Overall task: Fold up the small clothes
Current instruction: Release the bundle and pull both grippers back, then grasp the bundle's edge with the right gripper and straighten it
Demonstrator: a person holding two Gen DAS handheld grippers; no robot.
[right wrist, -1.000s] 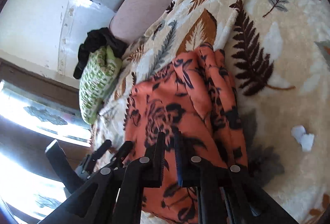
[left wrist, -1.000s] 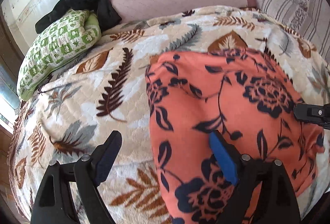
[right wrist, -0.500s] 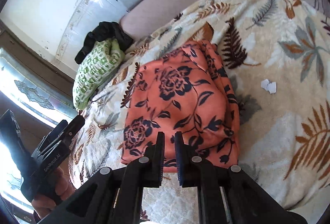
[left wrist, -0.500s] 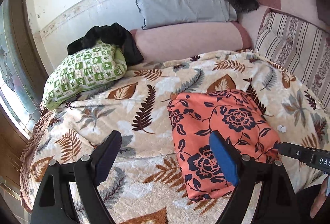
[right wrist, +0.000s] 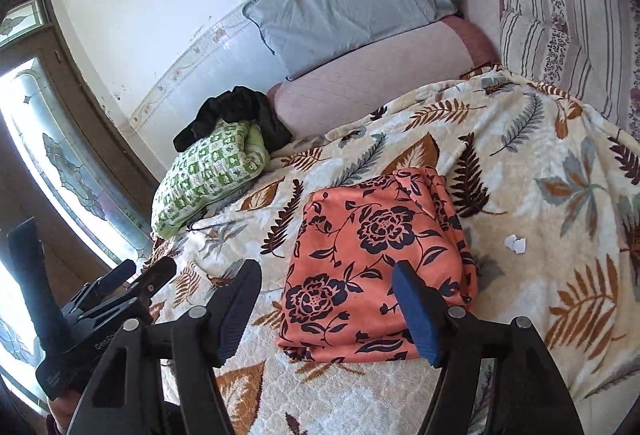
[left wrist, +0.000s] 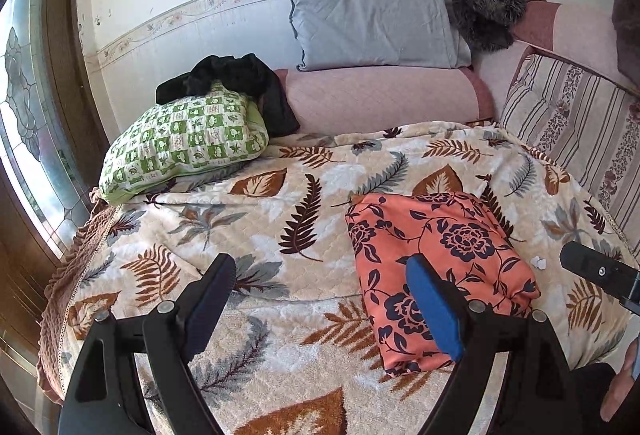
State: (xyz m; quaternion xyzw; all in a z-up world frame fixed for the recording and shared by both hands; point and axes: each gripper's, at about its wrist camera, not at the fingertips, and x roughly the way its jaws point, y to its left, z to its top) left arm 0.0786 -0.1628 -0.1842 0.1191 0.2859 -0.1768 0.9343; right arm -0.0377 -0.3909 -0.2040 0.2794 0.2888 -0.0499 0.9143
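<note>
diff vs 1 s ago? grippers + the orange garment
Both grippers pulled back and up from the orange floral garment, so more of the bed shows. The right gripper, shut a second ago with its fingertips at the cloth, is opening its jaws with nothing between them. The left gripper stayed wide open and empty. The garment stayed folded on the leaf-print blanket; green pillow unmoved.

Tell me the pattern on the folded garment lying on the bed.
Orange folded garment with dark navy flowers and leaves; clearest in the right wrist view.

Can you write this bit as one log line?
orange floral cloth: folded, on blanket | left gripper: open, empty | right gripper: opening, empty
</note>
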